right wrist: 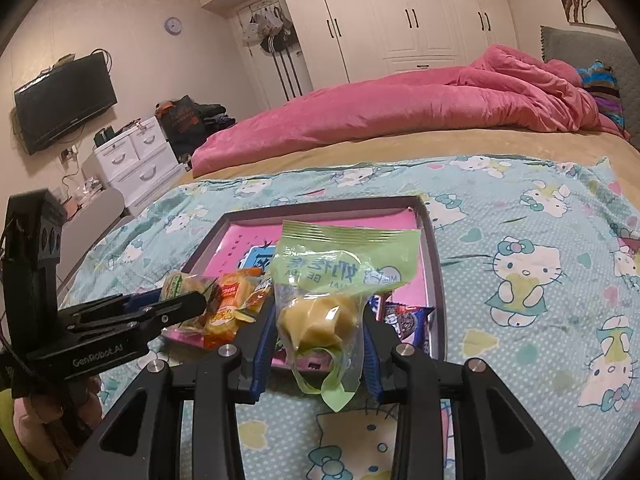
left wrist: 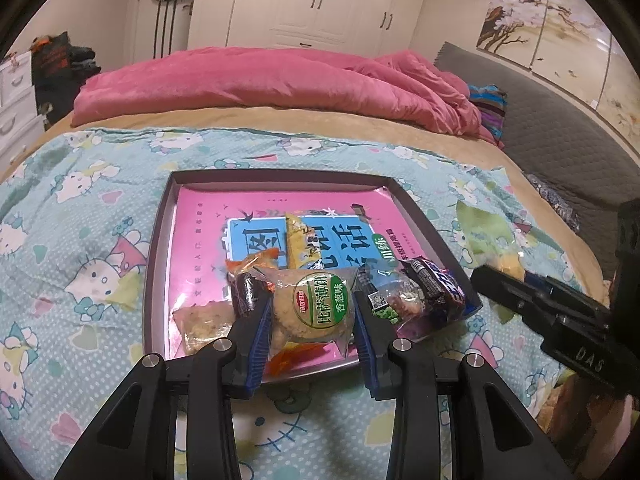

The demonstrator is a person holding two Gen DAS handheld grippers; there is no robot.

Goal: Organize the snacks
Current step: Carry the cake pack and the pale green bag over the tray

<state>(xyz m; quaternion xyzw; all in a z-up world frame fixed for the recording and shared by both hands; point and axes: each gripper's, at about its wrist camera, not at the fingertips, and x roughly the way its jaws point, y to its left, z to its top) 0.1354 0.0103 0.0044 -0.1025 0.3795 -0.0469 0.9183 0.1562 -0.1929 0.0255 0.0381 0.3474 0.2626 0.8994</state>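
In the left wrist view my left gripper (left wrist: pixel 310 312) is shut on a round biscuit pack with a green label (left wrist: pixel 316 308), held over the near edge of a dark-rimmed tray (left wrist: pixel 280 176). A pink book (left wrist: pixel 200 240) lines the tray, and several wrapped snacks lie along its near side: an orange pack (left wrist: pixel 256 262), a yellow pack (left wrist: pixel 300 240), a pea pack (left wrist: pixel 390 304), a dark purple bar (left wrist: pixel 436 280). In the right wrist view my right gripper (right wrist: pixel 320 332) is shut on a clear green bag with a yellow pastry (right wrist: pixel 316 320), above the tray's near rim (right wrist: pixel 436 280). The left gripper (right wrist: pixel 188 296) shows at the left.
The tray rests on a Hello Kitty sheet (right wrist: pixel 520 272) spread over a bed. A pink quilt (left wrist: pixel 280 84) is bunched at the far side, by a grey headboard (left wrist: pixel 560 128). White drawers (right wrist: pixel 132 160), a wall TV (right wrist: pixel 64 100) and wardrobes stand beyond the bed.
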